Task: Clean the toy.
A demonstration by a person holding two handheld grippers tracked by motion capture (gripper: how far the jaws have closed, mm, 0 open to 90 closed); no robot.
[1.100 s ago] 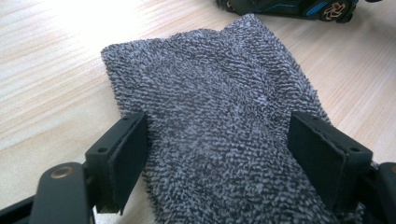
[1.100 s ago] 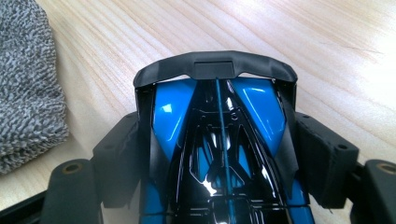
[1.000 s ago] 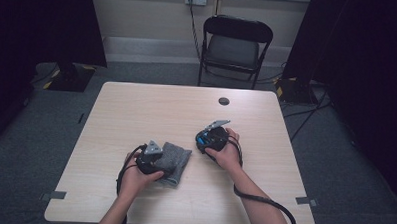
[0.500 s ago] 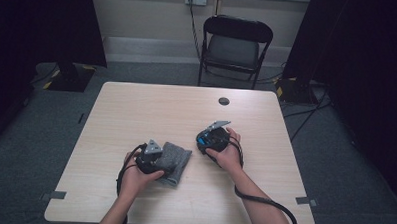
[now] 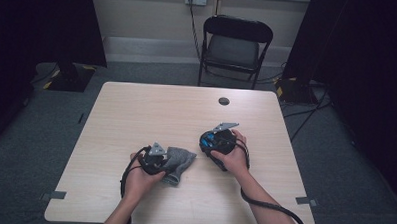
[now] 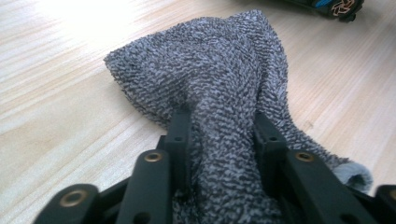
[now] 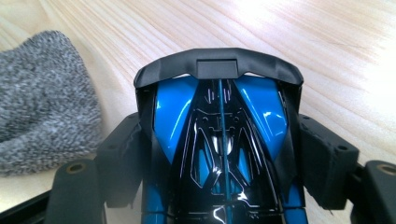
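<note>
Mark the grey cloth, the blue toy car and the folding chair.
grey cloth (image 6: 219, 60), left gripper view, middle of the fabric.
blue toy car (image 7: 219, 140), right gripper view, glossy black centre.
folding chair (image 5: 234, 50), high view, seat.

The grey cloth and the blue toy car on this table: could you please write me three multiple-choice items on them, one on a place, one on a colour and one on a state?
1. Where does the grey cloth lie on the table?
A. at the far edge
B. near the person's edge, left of the toy car
C. on the chair

2. What colours is the toy car?
A. blue and black
B. red and white
C. all yellow

3. How does the left gripper stand?
A. open above the cloth
B. shut on the car
C. shut on the cloth

Answers: 1 B, the high view shows the cloth by the near edge, left of the car. 2 A, the right gripper view shows glossy blue panels on black. 3 C, the left gripper view shows cloth bunched between both jaws, which have just been closing.
</note>
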